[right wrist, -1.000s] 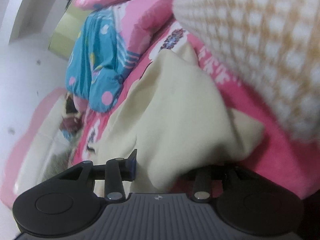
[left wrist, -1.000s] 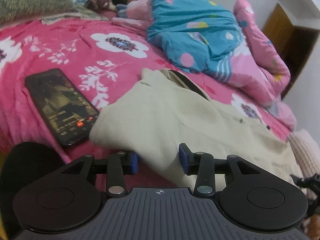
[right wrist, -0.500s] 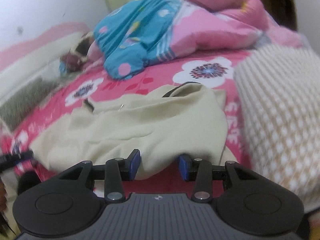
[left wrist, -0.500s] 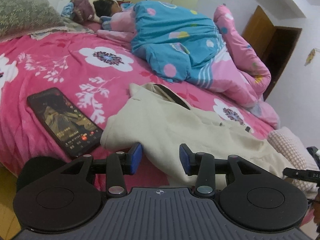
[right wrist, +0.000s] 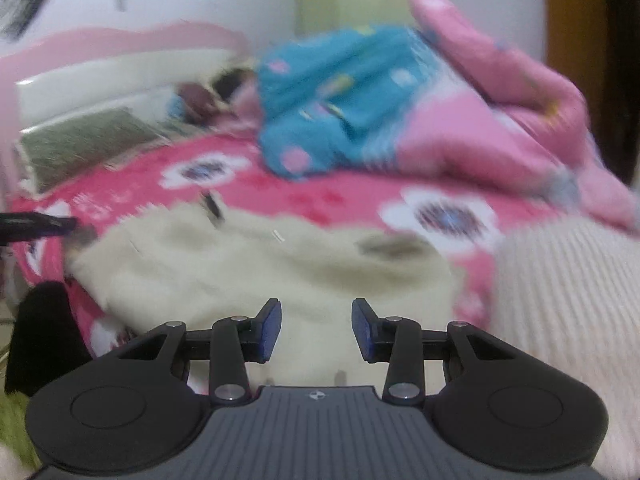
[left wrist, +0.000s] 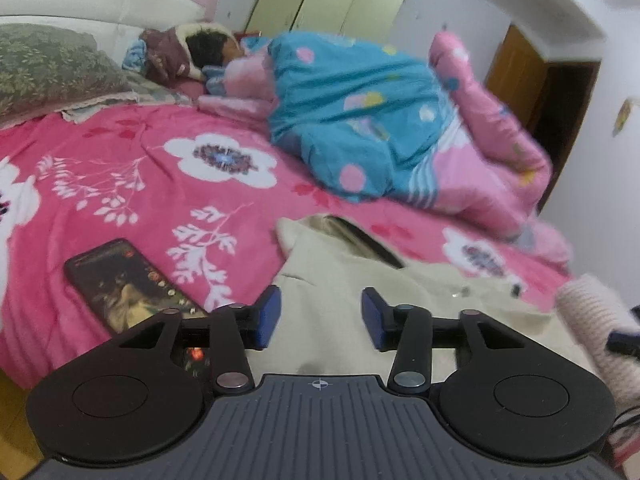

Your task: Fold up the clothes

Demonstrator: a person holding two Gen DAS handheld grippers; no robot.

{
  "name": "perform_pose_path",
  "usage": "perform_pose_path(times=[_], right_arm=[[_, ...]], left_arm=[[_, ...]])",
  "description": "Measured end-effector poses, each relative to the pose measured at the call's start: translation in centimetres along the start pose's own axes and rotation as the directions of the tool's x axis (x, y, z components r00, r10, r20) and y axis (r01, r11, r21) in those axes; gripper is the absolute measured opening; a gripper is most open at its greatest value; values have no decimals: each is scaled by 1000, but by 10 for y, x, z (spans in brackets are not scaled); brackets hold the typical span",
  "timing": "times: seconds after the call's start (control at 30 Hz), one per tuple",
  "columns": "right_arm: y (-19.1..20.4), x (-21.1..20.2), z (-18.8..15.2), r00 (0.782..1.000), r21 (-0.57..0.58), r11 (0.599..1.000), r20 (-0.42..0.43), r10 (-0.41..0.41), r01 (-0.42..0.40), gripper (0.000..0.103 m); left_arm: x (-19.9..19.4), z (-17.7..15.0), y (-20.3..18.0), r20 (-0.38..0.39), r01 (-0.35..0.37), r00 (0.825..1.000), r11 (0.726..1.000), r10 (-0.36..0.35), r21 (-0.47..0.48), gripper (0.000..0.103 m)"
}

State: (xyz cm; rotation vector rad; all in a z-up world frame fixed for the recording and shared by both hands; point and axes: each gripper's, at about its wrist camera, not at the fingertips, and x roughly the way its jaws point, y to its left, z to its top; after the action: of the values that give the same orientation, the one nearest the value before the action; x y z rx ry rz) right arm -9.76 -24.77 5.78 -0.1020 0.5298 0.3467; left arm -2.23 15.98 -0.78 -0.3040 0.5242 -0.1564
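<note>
Cream garment [left wrist: 400,304] lies under both tilted-down grippers, left gripper [left wrist: 320,318] jaws opening, right gripper [right wrist: 316,330] jaws apart, empty.

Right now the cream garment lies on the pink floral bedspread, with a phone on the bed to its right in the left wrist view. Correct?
Not quite. In the left wrist view the phone lies left of the cream garment, not right. The garment does lie on the pink floral bedspread.
</note>
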Motion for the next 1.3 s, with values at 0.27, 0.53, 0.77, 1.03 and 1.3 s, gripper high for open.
perform_pose_path(times=[0.27,0.53,0.77,1.03,1.3], right_arm=[[49,113,46,978,-242,948,-22,206,-205,41],[61,189,49,952,-369,887,-228,204,-279,36],[70,184,39,958,-429,867,-235,164,-254,4],[78,170,42,990,-494,858,-89,112,-142,3],[73,200,28,990,-425,896,-115,84,-125,5]], left_arm=[[51,14,1,-71,45,996,998,-47,-33,59],[60,13,8,-61,90,994,994,-93,-57,55],[65,12,7,-43,87,995,995,-89,-46,40],[67,13,3,-24,83,996,996,-84,-37,32],[78,6,2,-54,45,997,999,-46,-25,32]])
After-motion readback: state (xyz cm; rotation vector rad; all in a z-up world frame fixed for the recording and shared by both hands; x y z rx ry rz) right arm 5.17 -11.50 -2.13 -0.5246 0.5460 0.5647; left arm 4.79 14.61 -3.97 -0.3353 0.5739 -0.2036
